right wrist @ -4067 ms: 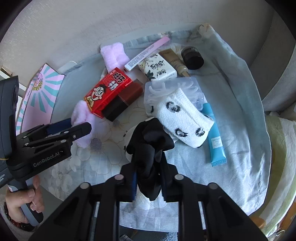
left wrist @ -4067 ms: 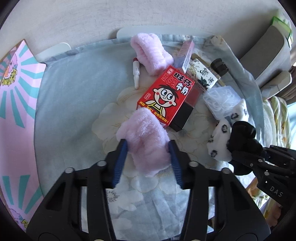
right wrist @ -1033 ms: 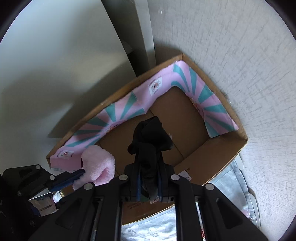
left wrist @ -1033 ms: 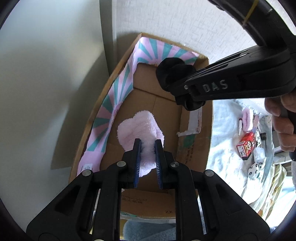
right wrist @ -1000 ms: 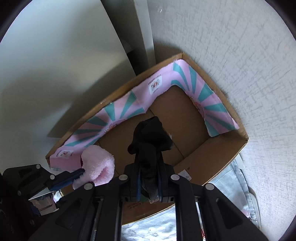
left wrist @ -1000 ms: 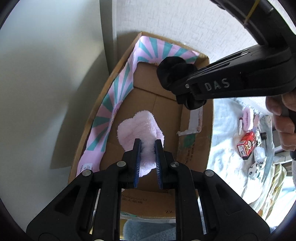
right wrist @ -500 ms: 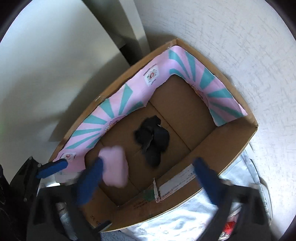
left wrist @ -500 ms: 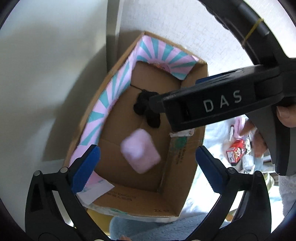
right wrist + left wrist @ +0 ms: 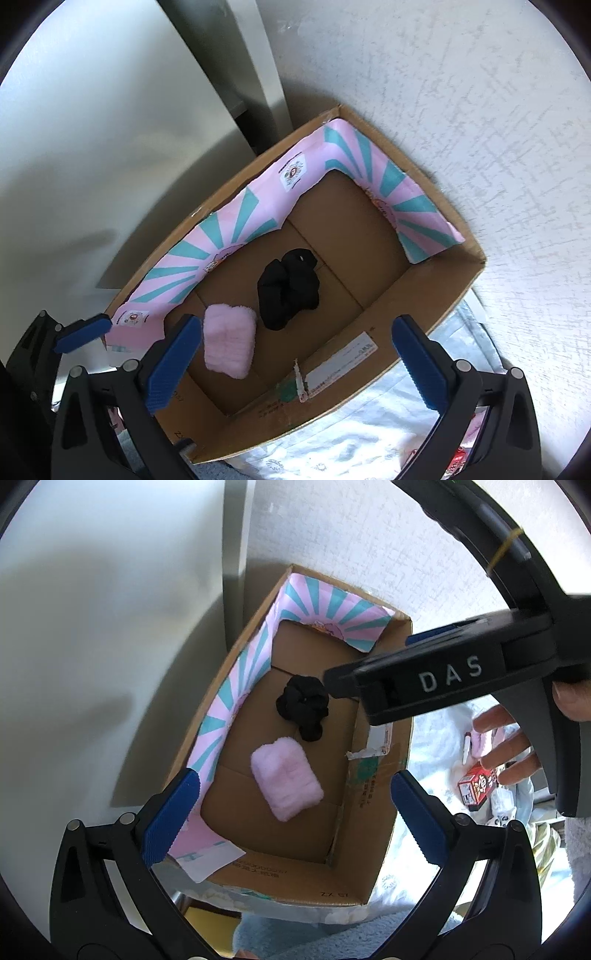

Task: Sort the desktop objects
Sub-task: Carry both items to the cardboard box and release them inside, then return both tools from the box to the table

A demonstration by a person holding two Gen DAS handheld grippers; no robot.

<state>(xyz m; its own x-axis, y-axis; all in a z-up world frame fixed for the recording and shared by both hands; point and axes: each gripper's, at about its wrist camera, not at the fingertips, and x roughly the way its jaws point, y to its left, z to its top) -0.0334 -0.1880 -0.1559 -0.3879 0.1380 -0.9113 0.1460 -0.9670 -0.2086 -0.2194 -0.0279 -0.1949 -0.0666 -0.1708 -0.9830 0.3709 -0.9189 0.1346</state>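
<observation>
Lying flat in cardboard box (image 9: 380, 834): pink fluffy roll (image 9: 286, 777), long axis diagonal; both grippers' fingers (image 9: 171, 818) released.

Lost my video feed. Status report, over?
Left gripper and right gripper open, empty, above cardboard box. Pink fluffy piece and black scrunchie lie inside. Nothing in the way.

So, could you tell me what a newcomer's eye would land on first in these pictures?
Probably the open cardboard box against the wall, its inner walls lined with pink-and-teal sunburst paper. On its floor lie a fluffy pink cloth and a crumpled black cloth, side by side. Both grippers, left and right, hang wide open above it.
</observation>
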